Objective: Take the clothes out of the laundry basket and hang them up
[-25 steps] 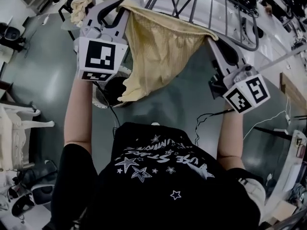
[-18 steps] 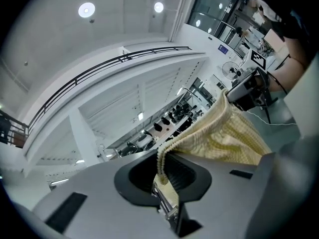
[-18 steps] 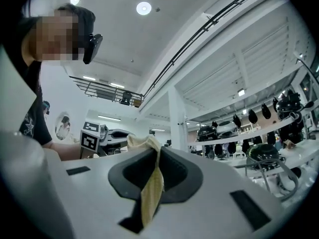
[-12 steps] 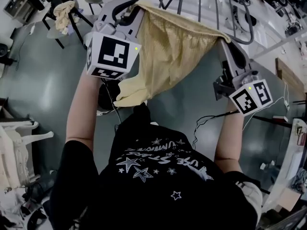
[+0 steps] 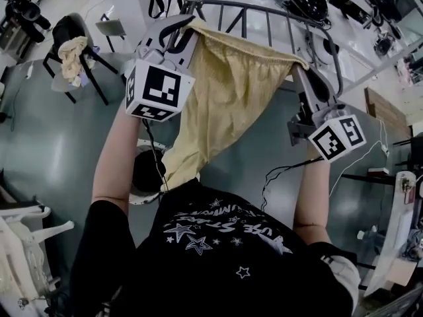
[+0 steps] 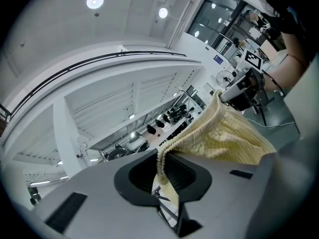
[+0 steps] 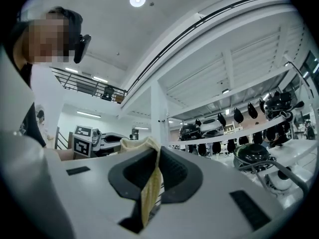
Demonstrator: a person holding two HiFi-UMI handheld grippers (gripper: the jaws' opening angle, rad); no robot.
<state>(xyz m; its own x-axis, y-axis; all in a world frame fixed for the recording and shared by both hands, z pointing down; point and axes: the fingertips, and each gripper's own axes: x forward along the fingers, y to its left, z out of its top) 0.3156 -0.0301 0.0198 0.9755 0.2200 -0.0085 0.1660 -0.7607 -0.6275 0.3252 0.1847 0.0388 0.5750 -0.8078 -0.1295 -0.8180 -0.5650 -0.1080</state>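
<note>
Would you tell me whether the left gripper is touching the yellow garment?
Touching: in the left gripper view, the left gripper pinches the yellow garment.

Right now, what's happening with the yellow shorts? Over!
Both shut on the yellow shorts: left gripper one waistband end, right gripper the other. Shorts stretched between, hanging free. Ahead, metal rack; nothing in the way.

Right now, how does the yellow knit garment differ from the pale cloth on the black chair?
The yellow knit garment hangs by its waistband between the left gripper and right gripper; the pale cloth lies crumpled on the black chair. The garment is deeper yellow, the cloth creamier. Both are fabric.
</note>
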